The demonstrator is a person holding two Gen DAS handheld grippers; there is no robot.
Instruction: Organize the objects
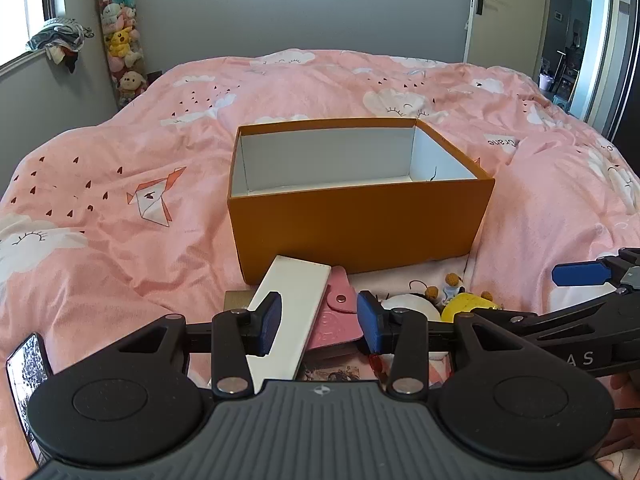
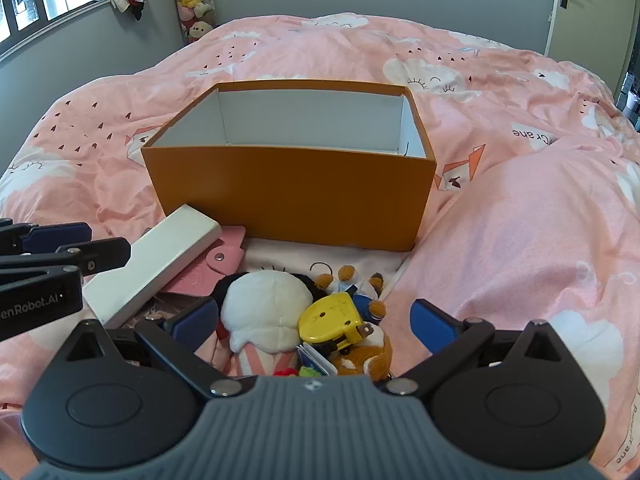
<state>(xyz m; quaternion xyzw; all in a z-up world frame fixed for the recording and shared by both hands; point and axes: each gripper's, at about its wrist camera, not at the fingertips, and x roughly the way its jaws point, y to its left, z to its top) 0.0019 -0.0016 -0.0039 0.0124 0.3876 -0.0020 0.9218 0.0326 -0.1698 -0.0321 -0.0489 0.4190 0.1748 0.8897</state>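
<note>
An open orange box (image 1: 360, 228) with a white inside stands on the pink bed. In front of it lies a pile: a long white box (image 1: 292, 304), a pink snap wallet (image 1: 336, 320), a white plush (image 2: 264, 308), a yellow toy (image 2: 332, 320) and a brown plush (image 2: 364, 356). My left gripper (image 1: 322, 320) hovers open over the white box and wallet, its pads apart from both. The right gripper (image 2: 316, 320) stands wide open over the white plush and yellow toy, which lie between its fingers untouched. One right finger (image 1: 580, 274) shows at the left wrist view's edge.
A phone (image 1: 24, 380) lies at the near left on the pink duvet (image 1: 120, 160). The duvet rises in a hump (image 2: 520, 240) right of the box. A column of plush toys (image 1: 120, 40) stands in the far corner, and a door (image 1: 504, 12) is at the back right.
</note>
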